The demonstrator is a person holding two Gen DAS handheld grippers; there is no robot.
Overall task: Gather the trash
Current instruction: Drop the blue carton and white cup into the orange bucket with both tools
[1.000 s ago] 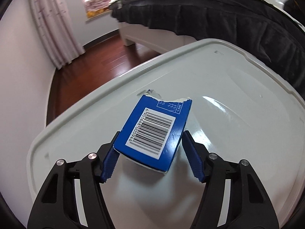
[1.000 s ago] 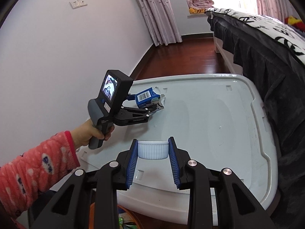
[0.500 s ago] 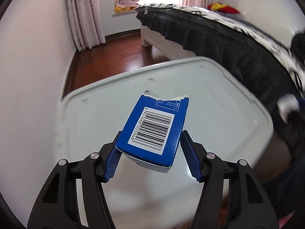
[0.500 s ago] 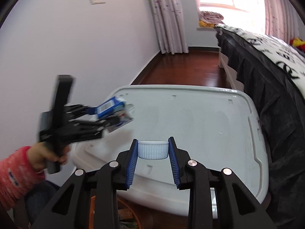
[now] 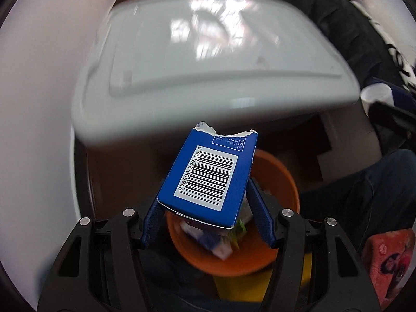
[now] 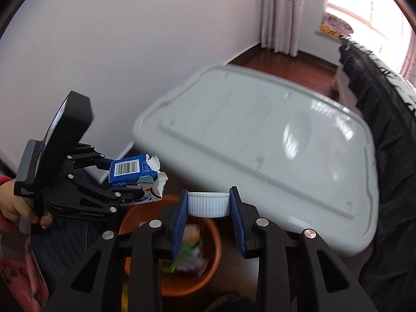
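Note:
My left gripper (image 5: 208, 208) is shut on a torn blue carton (image 5: 210, 174) with a barcode and holds it above the orange bin (image 5: 283, 182). The bin holds wrappers and scraps. In the right wrist view the left gripper (image 6: 124, 179) and the carton (image 6: 132, 169) hang over the bin's left rim (image 6: 130, 215). My right gripper (image 6: 208, 202) is shut on a small white ribbed ramekin (image 6: 208, 204) above the same bin.
A large pale grey storage-box lid (image 6: 260, 130) serves as the table surface, just beyond the bin; it also shows in the left wrist view (image 5: 208, 52). A bed with a black cover (image 6: 384, 98) stands on the right. A white wall (image 6: 104, 52) is on the left.
My left gripper has carried the carton off the grey lid, back and down over the orange bin. My right gripper has also pulled back over the bin with the ramekin.

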